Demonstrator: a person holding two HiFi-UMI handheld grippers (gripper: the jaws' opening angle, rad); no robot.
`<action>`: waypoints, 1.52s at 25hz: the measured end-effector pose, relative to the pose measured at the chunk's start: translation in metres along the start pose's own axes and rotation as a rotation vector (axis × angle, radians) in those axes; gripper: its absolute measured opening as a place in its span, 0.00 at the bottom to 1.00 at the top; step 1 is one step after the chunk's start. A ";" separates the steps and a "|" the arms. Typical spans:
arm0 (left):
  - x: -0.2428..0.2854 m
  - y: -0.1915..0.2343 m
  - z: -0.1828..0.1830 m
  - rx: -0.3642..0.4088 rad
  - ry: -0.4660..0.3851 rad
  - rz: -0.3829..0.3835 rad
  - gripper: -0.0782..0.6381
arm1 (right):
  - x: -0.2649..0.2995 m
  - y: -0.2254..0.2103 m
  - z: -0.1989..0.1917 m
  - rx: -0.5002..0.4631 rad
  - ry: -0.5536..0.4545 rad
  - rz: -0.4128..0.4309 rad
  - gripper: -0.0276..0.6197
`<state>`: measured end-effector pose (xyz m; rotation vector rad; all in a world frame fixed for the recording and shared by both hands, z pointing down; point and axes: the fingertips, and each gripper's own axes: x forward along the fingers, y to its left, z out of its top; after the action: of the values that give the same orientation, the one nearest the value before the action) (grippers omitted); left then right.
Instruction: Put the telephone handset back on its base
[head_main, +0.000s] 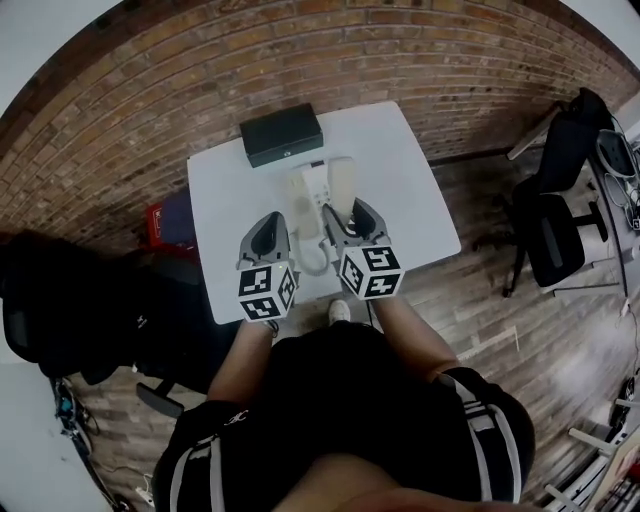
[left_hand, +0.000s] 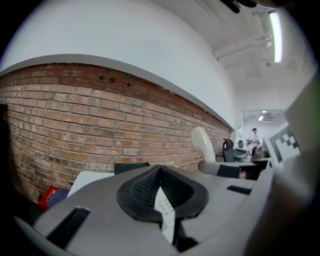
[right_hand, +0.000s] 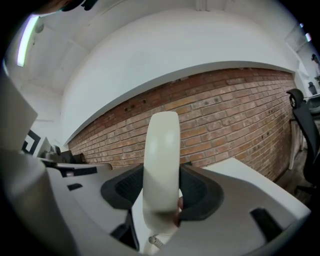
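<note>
A cream telephone base (head_main: 303, 196) lies mid-table on the white table (head_main: 405, 170). My right gripper (head_main: 352, 212) is shut on the cream handset (head_main: 340, 183), which stands upright between its black pads (right_hand: 200, 192) in the right gripper view, the handset (right_hand: 161, 160) rising above the jaws. The coiled cord (head_main: 314, 262) hangs down toward me. My left gripper (head_main: 272, 222) sits just left of the base; its jaws (left_hand: 160, 172) meet at the tips, and a sliver of keypad (left_hand: 164, 212) shows through the slit below. The handset (left_hand: 204, 142) also shows at the right of that view.
A black box (head_main: 282, 133) stands at the table's far edge against the brick wall. Black office chairs (head_main: 555, 235) are on the right, a dark chair and bags (head_main: 60, 300) on the left, and a red item (head_main: 155, 222) on the floor beside the table.
</note>
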<state>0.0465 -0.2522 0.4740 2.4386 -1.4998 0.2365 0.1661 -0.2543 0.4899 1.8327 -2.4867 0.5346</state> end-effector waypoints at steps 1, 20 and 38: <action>0.002 0.003 0.000 -0.005 0.004 0.017 0.11 | 0.007 -0.002 -0.002 -0.002 0.022 0.010 0.35; 0.021 0.073 -0.004 -0.026 0.033 0.021 0.11 | 0.104 0.009 -0.075 -0.052 0.441 -0.043 0.35; 0.014 0.116 -0.002 -0.066 0.016 0.062 0.11 | 0.149 -0.002 -0.128 -0.110 0.672 -0.108 0.35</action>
<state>-0.0508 -0.3132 0.4965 2.3368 -1.5527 0.2152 0.0962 -0.3579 0.6416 1.4187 -1.9163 0.8209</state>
